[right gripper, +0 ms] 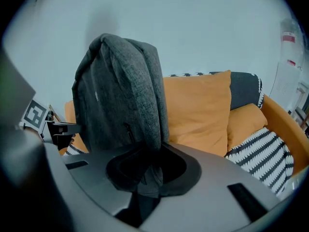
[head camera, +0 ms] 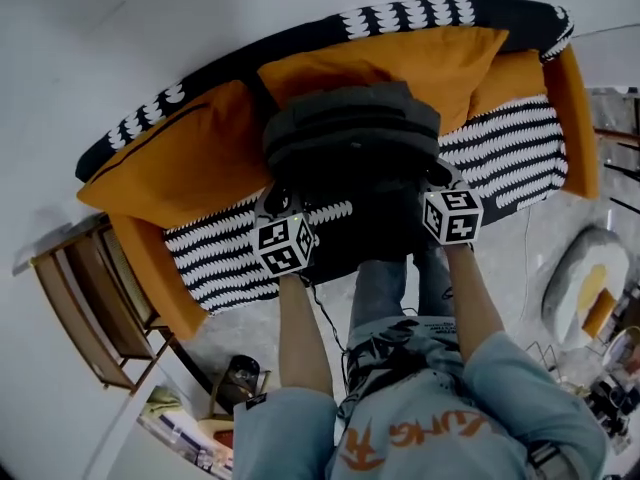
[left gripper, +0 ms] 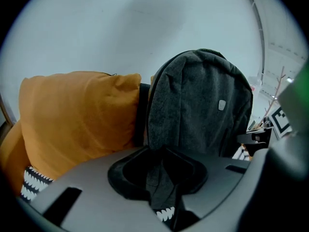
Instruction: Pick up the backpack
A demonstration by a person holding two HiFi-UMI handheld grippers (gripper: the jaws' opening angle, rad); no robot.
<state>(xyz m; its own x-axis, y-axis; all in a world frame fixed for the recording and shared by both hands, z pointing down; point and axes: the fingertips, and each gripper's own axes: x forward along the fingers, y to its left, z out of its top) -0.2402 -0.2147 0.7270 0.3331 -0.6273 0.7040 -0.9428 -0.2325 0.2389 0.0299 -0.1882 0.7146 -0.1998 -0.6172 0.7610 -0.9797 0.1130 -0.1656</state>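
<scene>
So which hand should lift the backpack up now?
Neither wins, probably: the left gripper and the right gripper each pinch fabric of the backpack in their jaws, one per side, so lift with both.

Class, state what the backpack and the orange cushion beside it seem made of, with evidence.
The backpack: matte grey woven fabric, perhaps polyester; a flecked weave shows. The orange cushion: soft matte cloth over padding, likely; its surface creases and dents.
</scene>
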